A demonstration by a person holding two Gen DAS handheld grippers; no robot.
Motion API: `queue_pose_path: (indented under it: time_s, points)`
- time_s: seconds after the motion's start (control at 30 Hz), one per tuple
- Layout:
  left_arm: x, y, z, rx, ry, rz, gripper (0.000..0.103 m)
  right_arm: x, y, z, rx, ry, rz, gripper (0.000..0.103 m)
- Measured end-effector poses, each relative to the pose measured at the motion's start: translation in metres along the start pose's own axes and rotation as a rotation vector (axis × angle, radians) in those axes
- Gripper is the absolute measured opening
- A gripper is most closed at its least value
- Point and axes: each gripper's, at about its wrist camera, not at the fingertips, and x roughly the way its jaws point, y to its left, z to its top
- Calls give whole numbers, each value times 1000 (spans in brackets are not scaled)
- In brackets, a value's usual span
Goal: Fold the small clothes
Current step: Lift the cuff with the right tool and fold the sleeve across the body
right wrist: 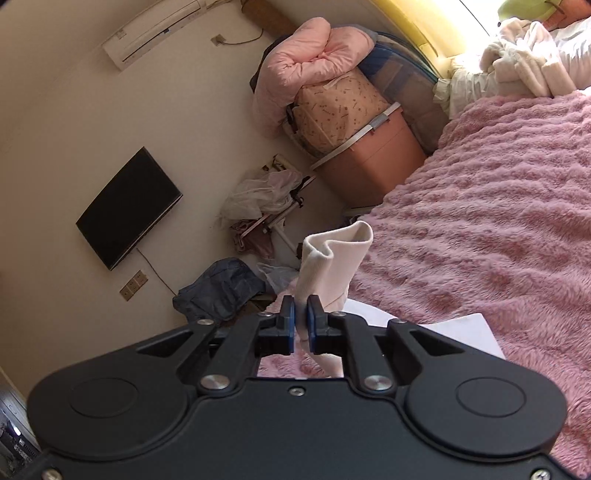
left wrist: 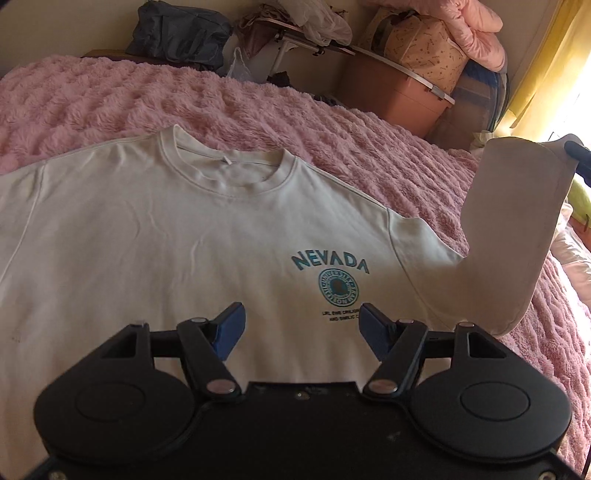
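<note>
A white T-shirt [left wrist: 155, 236] with a blue "NEVADA" print lies face up on the pink fleece blanket [left wrist: 110, 99], collar pointing away. My left gripper [left wrist: 301, 326] hovers open and empty just above the shirt's chest, beside the print. The shirt's right sleeve [left wrist: 517, 229] is lifted off the bed, up and to the right. My right gripper [right wrist: 301, 323] is shut on that sleeve [right wrist: 332, 266], whose cuff stands above the blue pads; only a black tip of that gripper [left wrist: 578, 149] shows in the left wrist view.
The pink blanket [right wrist: 498, 240] covers the bed. Past the far bed edge stand a pink storage box [left wrist: 395, 99], a patterned bag [left wrist: 428, 51], a dark bag [left wrist: 177, 29] and a cluttered small table [left wrist: 295, 33]. A wall TV [right wrist: 129, 206] hangs opposite. Pale bedding [right wrist: 524, 62] lies by the window.
</note>
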Motion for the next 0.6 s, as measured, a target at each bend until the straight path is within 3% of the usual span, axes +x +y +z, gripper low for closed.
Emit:
queue_pose_path:
  time_s: [0.3,0.5,0.6]
  points:
    - [-70,89,-24,-139,-30,99,72,45,73,-93,-13,183,171,9]
    - [-104,136,-39,-180,-39,164,72,71,103,-181,0,327,262,9]
    - [-116,155,-45,-205,-49,182,72,85,110,-218,-15,387,257,9]
